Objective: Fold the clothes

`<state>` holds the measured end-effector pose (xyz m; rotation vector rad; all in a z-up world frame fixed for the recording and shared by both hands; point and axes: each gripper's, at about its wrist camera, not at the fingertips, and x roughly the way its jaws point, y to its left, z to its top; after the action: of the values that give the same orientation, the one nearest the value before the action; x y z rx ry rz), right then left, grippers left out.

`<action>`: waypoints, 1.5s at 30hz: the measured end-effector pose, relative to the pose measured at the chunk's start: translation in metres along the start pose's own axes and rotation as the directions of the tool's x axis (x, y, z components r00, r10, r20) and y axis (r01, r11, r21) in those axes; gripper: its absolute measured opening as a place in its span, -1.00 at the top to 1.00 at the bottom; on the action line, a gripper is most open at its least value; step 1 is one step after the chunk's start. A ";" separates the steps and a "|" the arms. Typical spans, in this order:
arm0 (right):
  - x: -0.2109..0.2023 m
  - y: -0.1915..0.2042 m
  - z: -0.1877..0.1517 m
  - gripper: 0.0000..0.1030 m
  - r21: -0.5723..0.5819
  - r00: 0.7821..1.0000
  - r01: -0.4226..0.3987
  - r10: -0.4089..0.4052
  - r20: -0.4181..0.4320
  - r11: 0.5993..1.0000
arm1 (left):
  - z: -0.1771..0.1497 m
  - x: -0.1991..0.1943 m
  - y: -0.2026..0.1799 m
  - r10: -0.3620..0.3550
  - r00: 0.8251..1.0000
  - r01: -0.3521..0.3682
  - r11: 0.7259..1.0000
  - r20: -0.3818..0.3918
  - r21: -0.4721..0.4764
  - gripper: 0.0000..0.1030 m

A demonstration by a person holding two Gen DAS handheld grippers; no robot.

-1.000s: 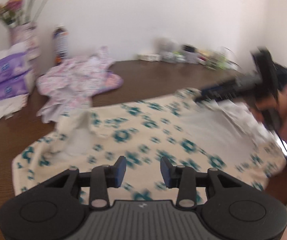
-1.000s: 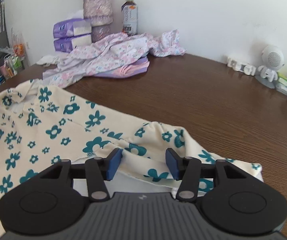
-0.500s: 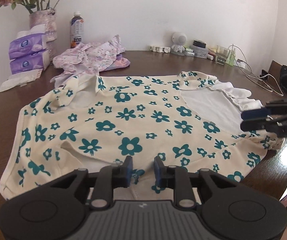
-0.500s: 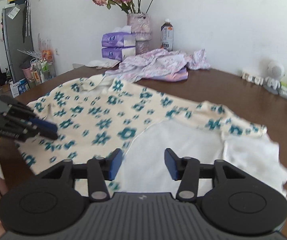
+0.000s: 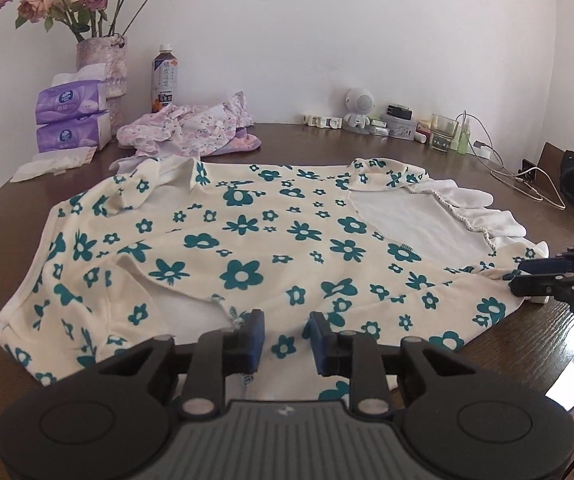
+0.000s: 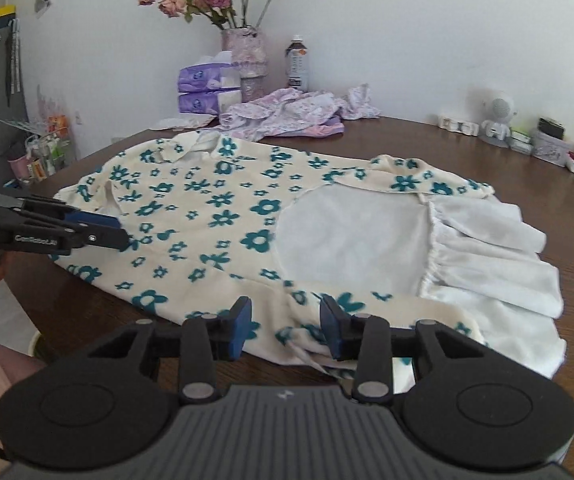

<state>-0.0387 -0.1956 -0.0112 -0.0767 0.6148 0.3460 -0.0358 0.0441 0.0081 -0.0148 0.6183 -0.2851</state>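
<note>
A cream, teal-flowered garment lies spread on the brown table, no fold yet made — its near hem sits between the closing, still-parted jaws of the left gripper and right gripper. Whether the pads already touch cloth is hard to tell.

A dark wooden table carries a flowered cream garment, pink clothes and tissue packs.
</note>
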 end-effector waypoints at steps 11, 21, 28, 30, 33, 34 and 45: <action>-0.005 -0.026 -0.020 0.28 0.104 0.999 0.029 -0.031 0.014 0.994 | -0.005 -0.015 0.006 -0.019 0.999 0.021 0.999 0.047 -0.048 0.53; -0.029 -0.038 -0.002 0.27 0.194 0.994 0.028 -0.047 0.096 0.981 | 0.007 -0.057 0.054 0.130 0.982 -0.103 0.976 0.136 -0.191 0.20; -0.010 -0.045 -0.007 0.20 0.208 0.997 0.052 -0.064 0.052 0.977 | 0.015 -0.037 0.082 0.273 0.959 -0.252 0.945 0.077 -0.210 0.24; -0.006 -0.044 -0.005 0.20 0.197 0.997 0.045 -0.056 0.047 0.979 | 0.018 -0.030 0.088 0.309 0.949 -0.291 0.935 0.062 -0.205 0.24; 0.000 -0.043 -0.003 0.19 0.182 0.998 0.038 -0.046 0.040 0.983 | 0.015 -0.020 0.094 0.340 0.940 -0.333 0.927 0.012 -0.171 0.26; 0.002 -0.043 -0.003 0.13 0.180 0.998 0.036 -0.044 0.039 0.983 | 0.012 -0.018 0.096 0.344 0.939 -0.340 0.927 -0.005 -0.155 0.52; 0.023 -0.053 0.005 0.11 0.152 0.999 0.026 -0.030 0.021 0.988 | 0.012 -0.022 0.087 0.336 0.941 -0.338 0.939 -0.034 -0.063 0.01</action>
<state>-0.0004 -0.2374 -0.0222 0.0643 0.6150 0.2714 -0.0237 0.1330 0.0216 0.0289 0.6416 0.0688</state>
